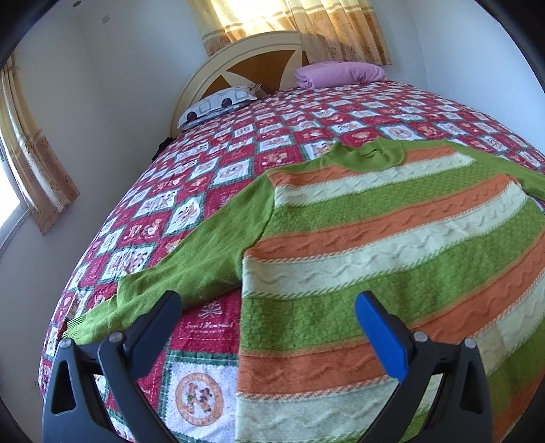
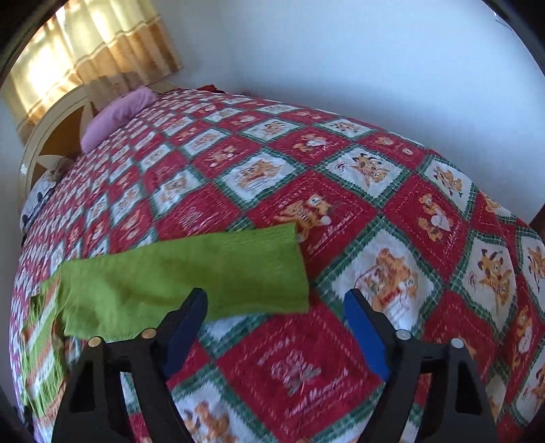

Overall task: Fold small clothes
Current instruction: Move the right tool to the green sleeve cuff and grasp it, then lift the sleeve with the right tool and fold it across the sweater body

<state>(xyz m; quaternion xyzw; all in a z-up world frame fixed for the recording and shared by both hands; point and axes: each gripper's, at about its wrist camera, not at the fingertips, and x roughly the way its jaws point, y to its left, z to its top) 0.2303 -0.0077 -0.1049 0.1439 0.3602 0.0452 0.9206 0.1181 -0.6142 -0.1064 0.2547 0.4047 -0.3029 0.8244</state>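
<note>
A small knitted sweater (image 1: 391, 238) with green, orange and cream stripes lies flat on the bed, collar toward the headboard. Its plain green left sleeve (image 1: 190, 262) stretches toward the bed's near left edge. My left gripper (image 1: 269, 306) is open just above the sweater's lower left side, one finger over the sleeve, the other over the striped body. In the right wrist view the other green sleeve (image 2: 204, 276) lies flat, its cuff pointing right. My right gripper (image 2: 276, 303) is open over the sleeve's near edge by the cuff, and its pads grip nothing.
The bed carries a red, white and green patchwork quilt (image 2: 391, 221) with bear prints. A folded pink blanket (image 1: 340, 73) and a printed pillow (image 1: 218, 102) sit by the round headboard (image 1: 218, 64). White walls and yellow curtains (image 1: 296, 24) stand close around the bed.
</note>
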